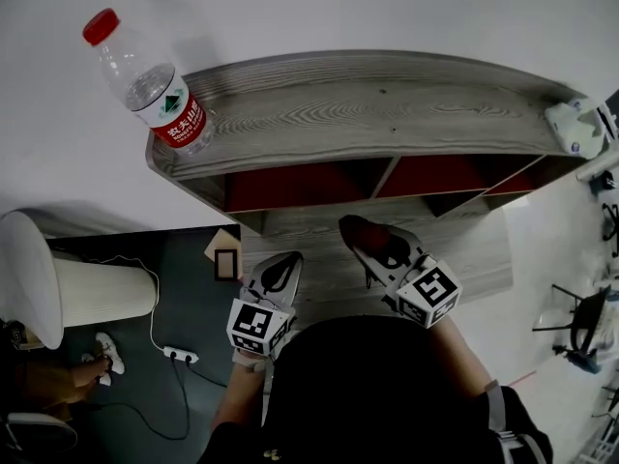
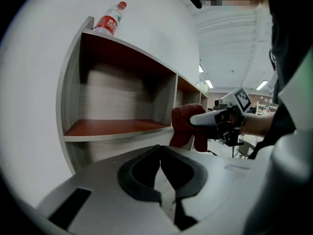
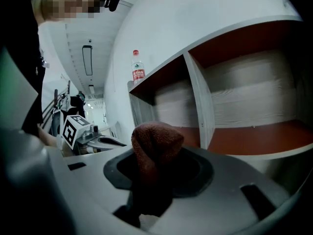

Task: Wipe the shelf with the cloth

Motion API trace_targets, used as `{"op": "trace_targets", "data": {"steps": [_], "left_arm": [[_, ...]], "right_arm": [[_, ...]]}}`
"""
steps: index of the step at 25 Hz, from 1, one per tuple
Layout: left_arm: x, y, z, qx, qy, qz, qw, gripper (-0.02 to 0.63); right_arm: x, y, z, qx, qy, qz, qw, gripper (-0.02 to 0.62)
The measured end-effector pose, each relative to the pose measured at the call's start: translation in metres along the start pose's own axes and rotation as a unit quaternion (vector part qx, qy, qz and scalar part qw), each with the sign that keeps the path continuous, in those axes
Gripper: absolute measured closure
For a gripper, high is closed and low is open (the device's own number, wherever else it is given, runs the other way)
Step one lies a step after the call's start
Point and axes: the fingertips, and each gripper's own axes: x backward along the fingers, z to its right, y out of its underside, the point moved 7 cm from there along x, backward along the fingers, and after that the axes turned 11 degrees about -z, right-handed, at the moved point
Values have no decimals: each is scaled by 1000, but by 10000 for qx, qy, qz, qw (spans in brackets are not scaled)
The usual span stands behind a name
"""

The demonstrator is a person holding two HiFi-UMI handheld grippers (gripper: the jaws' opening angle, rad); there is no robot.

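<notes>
A: From the head view, what worries us first?

B: The bottle (image 1: 150, 85). It stands at the left end of the shelf (image 1: 387, 104) top, near the edge. If we sweep wide up there, we could knock it off. The right gripper (image 1: 375, 245) holds the cloth (image 1: 366, 232) in front of the open compartments, and the left gripper (image 1: 279, 274) is just beside it, lower and empty.

A: And the left gripper view?

B: Its fingers (image 2: 142, 173) are closed on each other with nothing between them. Across from us the cloth (image 2: 183, 126) hangs as a red wad from the right gripper (image 2: 215, 119), in front of the shelf's edge. We can't tell whether it touches the edge.

A: So the risk there?

B: The cloth is bunched rather than spread. We judge that a wipe with it would cover little, and the hard fingers could scrape the board.

A: The right gripper view?

B: The fingers (image 3: 195, 173) are clamped on the cloth (image 3: 154, 151), which rises between them as a rounded lump and runs down into the grip. The red shelf board (image 3: 254, 131) lies beyond it, apart from the cloth. If we drag the lump past the upright divider (image 3: 198, 102), it could snag and pull out of the grip.
</notes>
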Motion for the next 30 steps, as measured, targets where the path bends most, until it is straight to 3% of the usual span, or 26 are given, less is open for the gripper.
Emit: {"op": "trace_targets", "data": {"steps": [5,11,30], "left_arm": [[-1,-6,-3,-9,16,66,10000,597],[-3,-13,-3,-86,45,93,9999,597],[-6,-13,1,-163,165,33,9997,597]], "right_arm": [[7,11,5,284,161,-86,9994,456],[14,9,13,69,363,65,9993,456],[19,15,8,170,400,79,9990,456]]}}
